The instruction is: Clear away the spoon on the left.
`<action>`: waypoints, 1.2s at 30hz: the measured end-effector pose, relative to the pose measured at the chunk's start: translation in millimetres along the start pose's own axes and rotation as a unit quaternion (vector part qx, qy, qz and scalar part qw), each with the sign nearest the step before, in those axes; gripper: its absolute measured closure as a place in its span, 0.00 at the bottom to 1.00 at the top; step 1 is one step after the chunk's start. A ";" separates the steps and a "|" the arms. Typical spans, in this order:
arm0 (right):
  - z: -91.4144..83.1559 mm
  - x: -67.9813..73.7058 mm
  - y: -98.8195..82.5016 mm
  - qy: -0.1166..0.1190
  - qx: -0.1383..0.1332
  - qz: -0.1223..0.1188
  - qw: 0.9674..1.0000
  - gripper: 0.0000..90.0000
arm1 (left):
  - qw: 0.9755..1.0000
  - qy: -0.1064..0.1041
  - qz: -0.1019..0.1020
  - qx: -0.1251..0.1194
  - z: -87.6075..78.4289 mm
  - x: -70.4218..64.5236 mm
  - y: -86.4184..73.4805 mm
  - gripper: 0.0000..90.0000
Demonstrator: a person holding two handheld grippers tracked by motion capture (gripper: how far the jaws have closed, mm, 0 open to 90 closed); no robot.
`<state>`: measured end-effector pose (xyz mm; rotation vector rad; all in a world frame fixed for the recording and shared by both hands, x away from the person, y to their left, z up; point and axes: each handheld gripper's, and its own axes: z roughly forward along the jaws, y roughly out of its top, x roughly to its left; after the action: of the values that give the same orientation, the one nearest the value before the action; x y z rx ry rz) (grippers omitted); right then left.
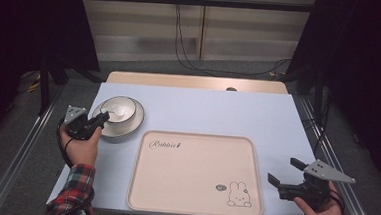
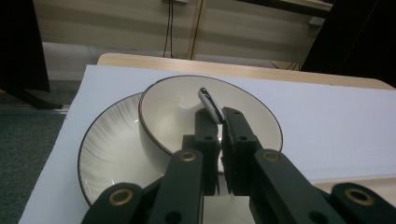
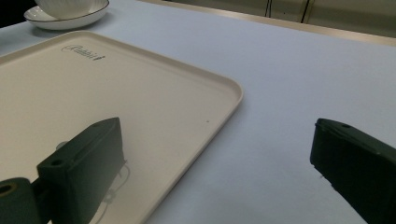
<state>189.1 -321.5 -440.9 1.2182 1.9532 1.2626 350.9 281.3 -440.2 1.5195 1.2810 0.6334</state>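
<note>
Left tool clamped on spoon in bowl; right tool open beside tray.
High view: we saw the left tool (image 1: 99,118) at the bowl (image 1: 119,110) on its plate (image 1: 129,128). Left gripper view: its jaws pinched a spoon (image 2: 211,106) handle. Right gripper view: the right tool (image 3: 217,161) stood wide open at the tray (image 3: 93,88) corner on the table (image 3: 299,84).
</note>
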 end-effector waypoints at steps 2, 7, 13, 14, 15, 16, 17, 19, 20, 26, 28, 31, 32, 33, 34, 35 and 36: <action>-0.1 0.2 0.1 -0.002 -0.001 -0.002 1.000 0.03 | 1.000 0.002 0.000 0.002 -1.7 0.7 -4.2 0.95; 0.1 0.6 0.3 -0.001 -0.001 0.000 1.000 0.03 | 1.000 0.010 -0.005 0.012 -5.0 5.3 -13.7 0.94; 1.5 1.7 0.2 0.000 0.000 0.002 1.000 0.03 | 1.000 0.011 -0.006 0.015 -5.1 7.5 -17.6 0.91; 1.8 1.5 0.1 0.000 0.001 0.000 1.000 0.03 | 1.000 0.010 -0.007 0.014 -4.9 6.9 -17.5 0.91; 1.9 1.7 0.1 0.001 0.002 0.000 1.000 0.03 | 1.000 0.012 -0.005 0.015 -4.9 6.5 -17.3 0.90; 2.1 2.0 0.1 0.001 0.002 0.000 1.000 0.03 | 1.000 0.013 -0.002 0.014 -4.6 6.1 -17.0 0.88; 2.2 2.1 0.1 0.001 0.002 -0.001 1.000 0.03 | 1.000 0.013 -0.001 0.013 -4.3 5.6 -16.7 0.88; 2.2 1.9 0.0 0.002 0.002 -0.002 1.000 0.03 | 1.000 0.017 0.003 0.012 -4.0 5.5 -16.3 0.86; 2.2 1.7 0.0 0.004 0.003 -0.002 1.000 0.03 | 1.000 0.016 0.000 0.010 -3.7 5.5 -16.1 0.85; 2.3 1.5 -0.2 0.003 0.003 -0.001 1.000 0.03 | 1.000 0.024 -0.007 0.007 -2.8 8.4 -15.1 0.80; 2.4 1.6 -0.2 0.003 0.004 -0.001 1.000 0.03 | 1.000 0.026 -0.016 0.000 -2.2 9.4 -15.5 0.76; 2.6 1.7 -0.4 0.002 0.003 0.000 1.000 0.03 | 0.999 0.031 -0.024 -0.005 -2.8 11.2 -15.1 0.74; 2.5 1.7 -0.5 0.003 0.005 0.001 1.000 0.03 | 0.999 0.032 -0.026 -0.004 -2.9 12.0 -14.9 0.73; 2.6 2.0 -0.4 0.001 0.006 0.004 1.000 0.03 | 0.999 0.033 -0.023 -0.003 -3.6 13.0 -14.7 0.73; 2.6 2.1 -0.5 0.002 0.006 0.004 1.000 0.03 | 0.999 0.036 -0.024 -0.002 -3.4 13.4 -14.6 0.73; 2.7 2.0 -0.4 0.002 0.006 0.003 1.000 0.03 | 0.999 0.034 -0.028 -0.004 -2.8 14.2 -14.8 0.72; 3.0 1.9 -0.4 0.003 0.005 0.001 1.000 0.03 | 0.999 0.037 -0.033 -0.007 -2.3 14.8 -15.0 0.71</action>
<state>190.4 -318.6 -442.4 1.2220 1.9647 1.2597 347.3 294.9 -456.1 1.4473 1.3757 0.6601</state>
